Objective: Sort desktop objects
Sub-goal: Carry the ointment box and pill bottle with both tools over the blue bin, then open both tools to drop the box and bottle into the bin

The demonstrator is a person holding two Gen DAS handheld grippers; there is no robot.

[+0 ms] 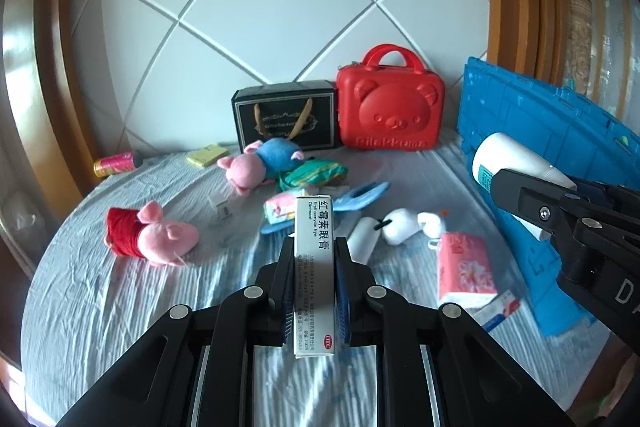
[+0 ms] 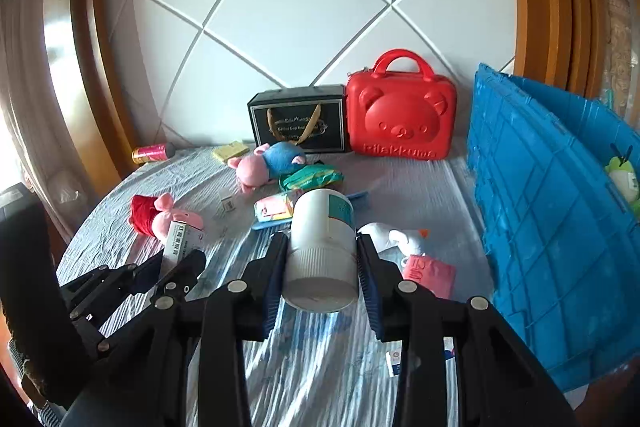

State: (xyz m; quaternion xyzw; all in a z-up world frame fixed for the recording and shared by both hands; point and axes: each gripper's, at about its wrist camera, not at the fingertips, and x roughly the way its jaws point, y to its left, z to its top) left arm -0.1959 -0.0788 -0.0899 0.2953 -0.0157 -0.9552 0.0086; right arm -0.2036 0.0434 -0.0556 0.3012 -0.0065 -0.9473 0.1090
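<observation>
The left tool (image 1: 314, 281) is clamped on a slim white ointment box (image 1: 314, 259), its blue pads pressing both long sides, the box standing on edge and poking out past the fingertips above the wrinkled pale-blue cloth (image 1: 120, 287) that covers the table. Over on the other side, the right tool (image 2: 322, 267) grips a white jar (image 2: 322, 247) with a ribbed lid, lid end toward the camera, held clear of the cloth. From the left camera you can see that jar sticking out of the right tool at the far right, in front of the blue crate (image 1: 532, 131); from the right camera the left tool shows low on the left with the ointment box in its jaws. Down on the cloth lies the rest of the clutter: a pink pig toy in red (image 1: 150, 233) on the left, another pig in blue (image 1: 264, 161) farther back, a green packet (image 1: 316, 175) just beside it, a pink tissue pack (image 1: 466, 269) near the crate, and a white plush (image 1: 404, 225) between the tissue pack and the left tool. At the back, against the quilted wall, stand a black gift bag (image 1: 286, 117) and a red bear case (image 1: 390, 107), touching side by side, with a pink can (image 1: 116, 163) lying far left.
</observation>
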